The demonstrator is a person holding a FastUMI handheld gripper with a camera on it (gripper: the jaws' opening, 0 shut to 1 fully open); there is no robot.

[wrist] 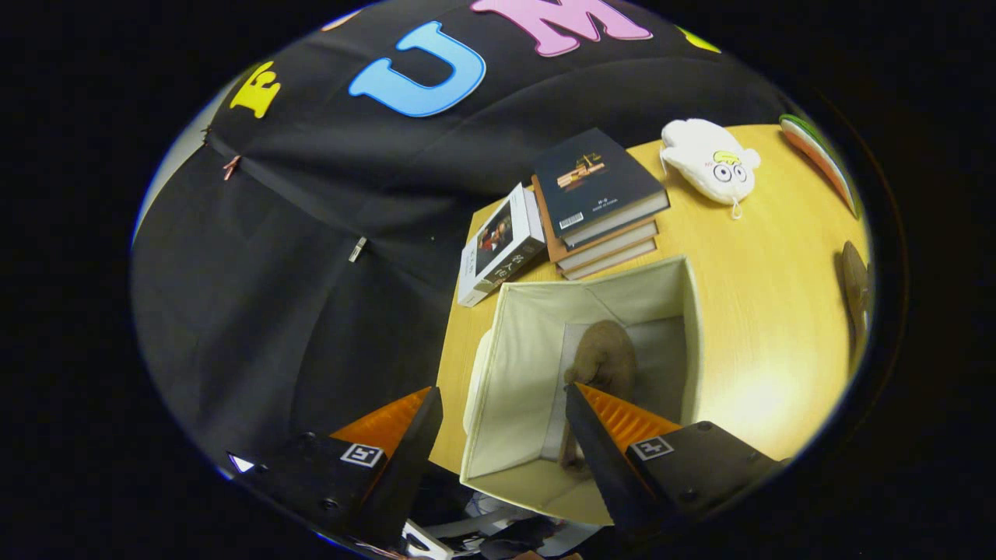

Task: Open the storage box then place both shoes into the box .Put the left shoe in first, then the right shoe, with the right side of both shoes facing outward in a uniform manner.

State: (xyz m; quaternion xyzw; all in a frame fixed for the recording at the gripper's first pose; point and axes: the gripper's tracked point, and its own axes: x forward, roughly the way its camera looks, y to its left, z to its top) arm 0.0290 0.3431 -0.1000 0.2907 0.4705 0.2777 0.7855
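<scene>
**One shoe in the open box, fingers spread wide above it**

The booth's black cloth wall (311, 233) takes up the whole stretch from nine to twelve o'clock of the storage box. The wooden counter (762, 311) spreads from the box toward three o'clock.

The storage box (513, 365), a pale fabric cube, stands open on the counter near its edge, directly ahead of and below the fingers. Its mouth faces up and its inner walls show bare.

A stack of books (603, 198) lies just beyond the box at twelve o'clock, the dark-covered one on top. A smaller white book (502, 241) leans against the stack at its nine o'clock side.

A brown shoe (603, 358) lies inside the box on its floor, toward the three o'clock wall; part of it is hidden behind one finger, so I cannot tell which shoe it is or which side faces out.

A second brown object (854, 292), perhaps the other shoe, sits on the counter at three o'clock, well apart from the box, too distorted to be sure.

A white plush toy (712, 159) rests on the counter at one o'clock of the box, beyond the books.

The gripper (498, 424) hangs over the box with its fingers far apart, holding nothing.
</scene>
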